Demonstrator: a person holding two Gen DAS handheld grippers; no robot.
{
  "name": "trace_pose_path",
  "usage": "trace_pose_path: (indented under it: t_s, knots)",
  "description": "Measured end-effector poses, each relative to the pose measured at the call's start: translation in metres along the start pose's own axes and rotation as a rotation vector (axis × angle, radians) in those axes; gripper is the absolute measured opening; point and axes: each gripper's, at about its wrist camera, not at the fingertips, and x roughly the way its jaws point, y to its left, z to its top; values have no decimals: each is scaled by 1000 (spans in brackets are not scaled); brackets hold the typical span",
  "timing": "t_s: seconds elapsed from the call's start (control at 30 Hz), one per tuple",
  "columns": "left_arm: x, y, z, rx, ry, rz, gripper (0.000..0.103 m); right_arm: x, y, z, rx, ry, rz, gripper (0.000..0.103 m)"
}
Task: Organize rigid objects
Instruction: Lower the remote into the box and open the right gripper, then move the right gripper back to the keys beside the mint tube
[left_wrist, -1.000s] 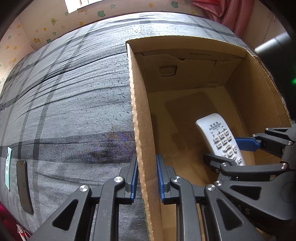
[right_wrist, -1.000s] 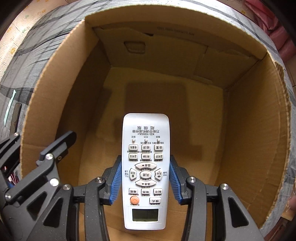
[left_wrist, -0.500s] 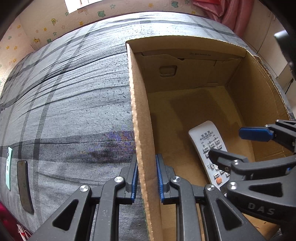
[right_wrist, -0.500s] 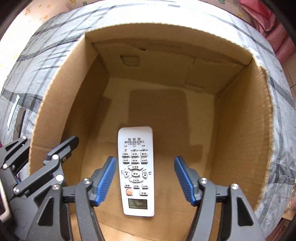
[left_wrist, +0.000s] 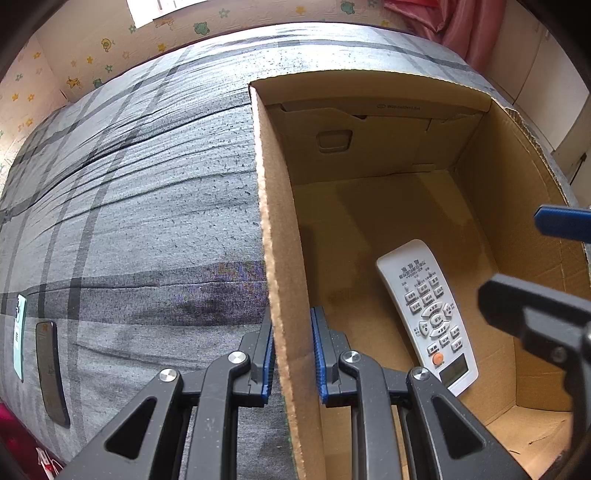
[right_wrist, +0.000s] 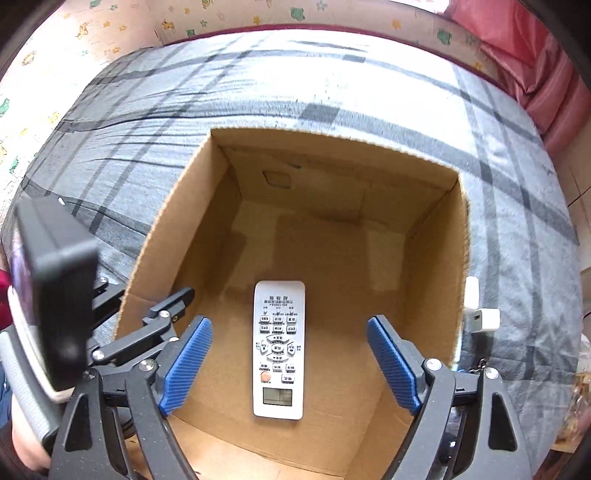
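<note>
A white remote control (right_wrist: 279, 349) lies flat on the floor of an open cardboard box (right_wrist: 332, 158); it also shows in the left wrist view (left_wrist: 428, 314). My right gripper (right_wrist: 290, 363) is open and empty, raised above the remote, one blue pad on each side. My left gripper (left_wrist: 291, 354) is shut on the box's left wall (left_wrist: 280, 258), one pad outside and one inside.
The box stands on a grey plaid bed (left_wrist: 129, 203). A dark phone (left_wrist: 51, 373) and a mint-green phone (left_wrist: 18, 336) lie on the bed at far left. A white charger plug (right_wrist: 480, 314) sits on the bed right of the box.
My right gripper opened, let go of the remote on the box floor, and rose up and back. My left gripper kept its hold on the box wall.
</note>
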Motion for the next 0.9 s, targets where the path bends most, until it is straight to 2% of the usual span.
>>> trace_pose_path:
  t_s: [0.23,0.53,0.9]
  knots:
    - [0,0,0,0,0,0,19,-33,-1,-7,18,-49,3,101]
    - [1,0,0,0,2,2,19,-67,-25,-8,45,-114,-2,103]
    - [1,0,0,0,2,1,19,-95,-80,-18,114,-133,-84,103]
